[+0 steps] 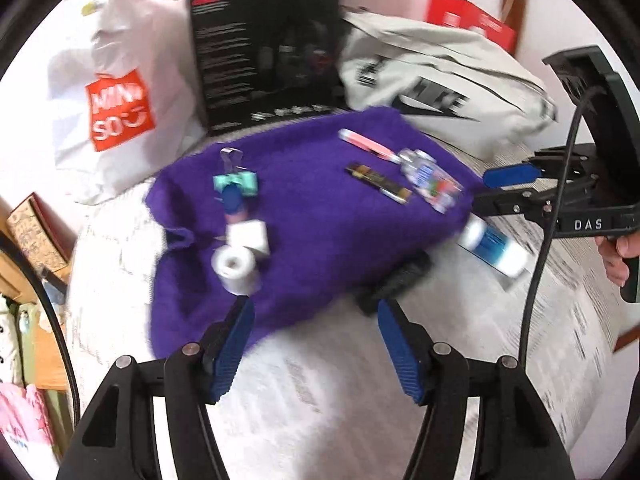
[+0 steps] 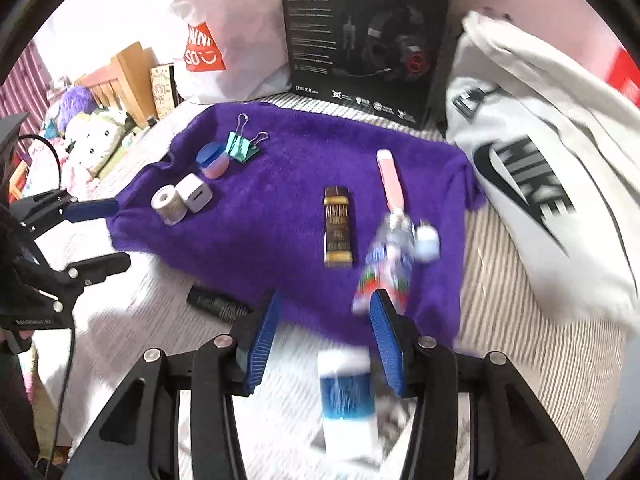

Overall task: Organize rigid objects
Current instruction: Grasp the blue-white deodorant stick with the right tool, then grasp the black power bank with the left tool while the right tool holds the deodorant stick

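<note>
A purple cloth (image 1: 320, 216) (image 2: 288, 184) lies on the bed with small items on it. At its left are a white tape roll (image 1: 236, 268) (image 2: 168, 204), a white cube (image 1: 250, 236) (image 2: 194, 192), a blue-lidded pink jar (image 2: 212, 160) and teal binder clips (image 2: 242, 146). At its right are a brown bar (image 1: 380, 182) (image 2: 338, 232), a pink tube (image 2: 390, 180) and a small clear bottle (image 1: 430, 180) (image 2: 386, 264). My left gripper (image 1: 316, 344) (image 2: 100, 236) hangs open at the cloth's near edge, empty. My right gripper (image 2: 324, 336) (image 1: 500, 190) is open above a blue-and-white tube (image 2: 346, 392) (image 1: 492, 248) lying on the bedcover.
A flat black object (image 1: 396, 284) (image 2: 220, 304) lies just off the cloth's near edge. Behind the cloth stand a black headset box (image 2: 364, 36), a white shopping bag (image 1: 112, 92) and a white sports bag (image 2: 540, 184). Plush toys (image 2: 96, 136) sit beyond the bed's left side.
</note>
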